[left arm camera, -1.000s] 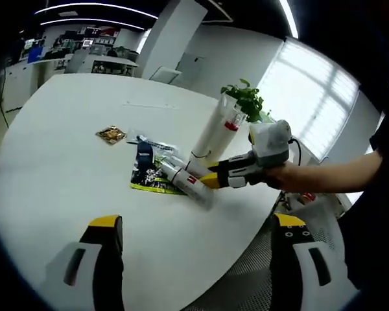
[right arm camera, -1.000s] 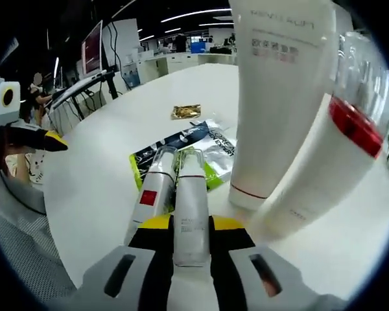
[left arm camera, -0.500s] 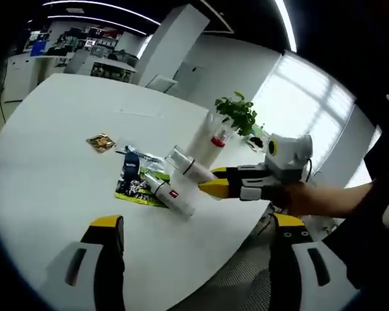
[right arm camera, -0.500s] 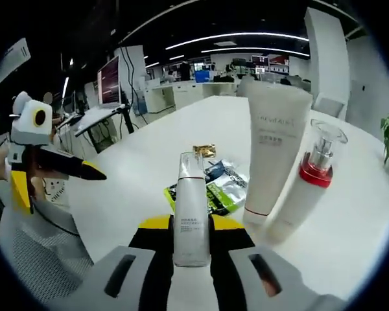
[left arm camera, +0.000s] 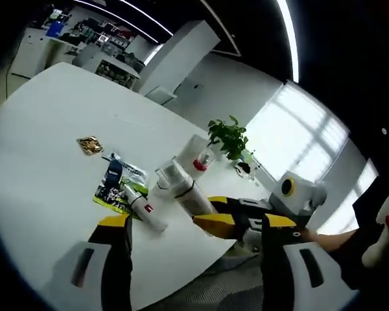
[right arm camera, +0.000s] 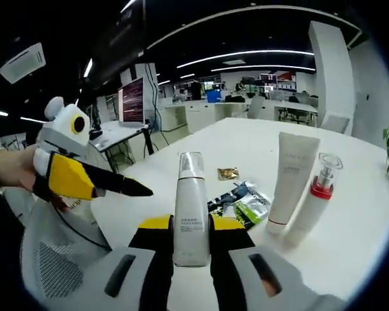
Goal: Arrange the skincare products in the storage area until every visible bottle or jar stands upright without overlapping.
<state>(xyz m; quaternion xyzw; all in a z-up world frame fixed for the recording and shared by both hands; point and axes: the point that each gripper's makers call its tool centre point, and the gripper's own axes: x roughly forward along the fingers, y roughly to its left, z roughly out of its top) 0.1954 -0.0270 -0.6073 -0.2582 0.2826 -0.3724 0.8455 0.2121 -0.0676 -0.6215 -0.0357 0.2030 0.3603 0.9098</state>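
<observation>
Now the left tongs (right arm camera: 139, 190) come in at the left of the right gripper view, held in a person's hand (right arm camera: 13, 170), tips drawn to a point there; in the left gripper view their own jaws stand wide apart with nothing between them. Next along, the right tongs (right arm camera: 191, 227) are clamped on a slim white pump bottle (right arm camera: 191, 217), gripped low on its body and held upright, clear of the white surface (right arm camera: 246, 139). It looks light and rigid, with a smooth, likely slippery wall, so a low hold on the cylinder seems sound; the clear cap looks the weaker spot. Behind it lie flat sachets (right arm camera: 241, 199), with a small gold packet (right arm camera: 228, 173) further back. In the left gripper view another white bottle with a red label (left arm camera: 142, 208) lies on its side beside the sachets. Rightward, a white tube (right arm camera: 289, 183) stands on its cap, and just beside it a red-collared pump bottle (right arm camera: 313, 199) leans toward it.
</observation>
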